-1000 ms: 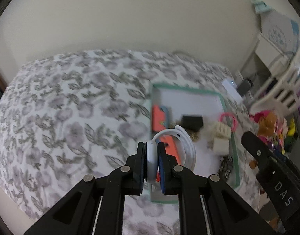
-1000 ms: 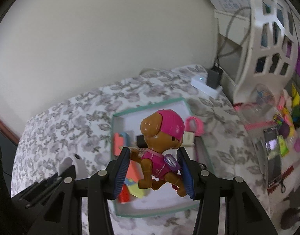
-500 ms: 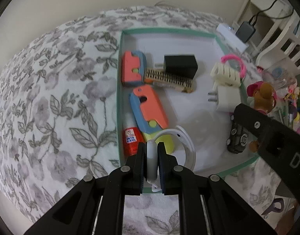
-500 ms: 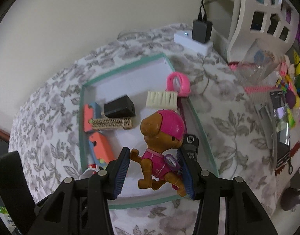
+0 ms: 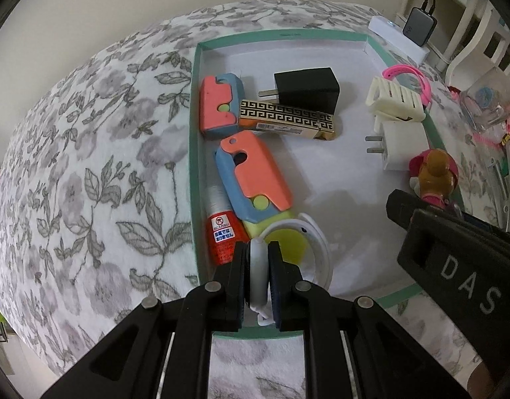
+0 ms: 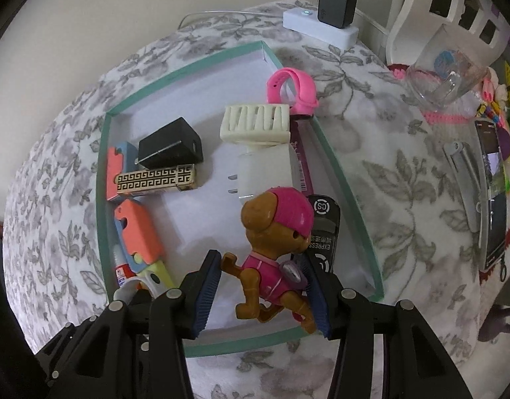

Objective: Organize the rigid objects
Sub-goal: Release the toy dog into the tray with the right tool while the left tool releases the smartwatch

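Floral grey-and-white cover [image 5: 88, 173] spreads over the surface at far left. On it sits a shallow tray with a teal rim [image 5: 192, 153]. Left hand-held gripper [image 5: 257, 276] is clamped tight on a white band [image 5: 316, 249] at the tray's near left corner, the band looping over a yellow piece. Just beyond it, along the left wall: a red-labelled tube [image 5: 221, 236], a coral-and-blue folding toy [image 5: 255, 176], a second coral-and-blue toy [image 5: 220, 106]. Gold-and-black patterned box [image 5: 288, 123] lies against the black plug adapter [image 5: 306, 88] mid-tray. Further right, a cream slotted piece [image 6: 256, 123] rests atop a white plug adapter [image 6: 265, 173]; a pink wristband [image 6: 295, 89] stands at the far right rim. Right hand-held gripper [image 6: 260, 296] holds a brown toy dog in pink cap [image 6: 275, 249] between its pads, low over the tray's near right part. Black tag marked EXPRESS [image 6: 323, 232] lies just behind the dog. Outside the tray, right: white power strip with dark charger [image 6: 336, 5], clear glass cup [image 6: 447, 69].
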Demonstrator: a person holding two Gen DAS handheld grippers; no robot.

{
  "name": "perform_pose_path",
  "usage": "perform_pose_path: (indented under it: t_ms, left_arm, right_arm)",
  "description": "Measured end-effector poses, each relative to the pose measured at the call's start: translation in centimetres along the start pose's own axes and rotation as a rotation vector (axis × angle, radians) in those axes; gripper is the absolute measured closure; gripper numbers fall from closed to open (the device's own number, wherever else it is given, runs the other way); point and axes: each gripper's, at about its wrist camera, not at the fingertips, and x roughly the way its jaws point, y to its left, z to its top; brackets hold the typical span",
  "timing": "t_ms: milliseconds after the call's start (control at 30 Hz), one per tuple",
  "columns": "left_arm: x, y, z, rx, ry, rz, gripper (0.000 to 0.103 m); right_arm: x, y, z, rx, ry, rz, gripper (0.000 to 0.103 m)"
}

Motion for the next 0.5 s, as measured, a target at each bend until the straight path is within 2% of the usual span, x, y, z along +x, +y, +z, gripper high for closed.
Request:
perform_pose_path:
  t_ms: [267,333,400,500]
  left_arm:
    - [0.0,0.1,-0.1,0.001,0.003,-0.011,0.089]
    - [0.0,0.1,0.0,0.001,0.008,-0.012,0.084]
    - [0.1,0.1,0.0,-0.002,0.011,-0.016,0.070]
    - [0.0,0.1,0.1,-0.009,0.012,-0.019,0.064]
  right_arm:
    - [0.2,0.5,0.1,-0.014,0.008,-0.019,0.048]
    - [0.0,0.4,0.2,-0.016,0.006,-0.019,0.047]
    - [-0.3,0.4,0.3,-0.016,-0.002,-0.019,0.044]
    - [-1.0,0.5,0.4,-0.018,-0.023,-0.019,0.043]
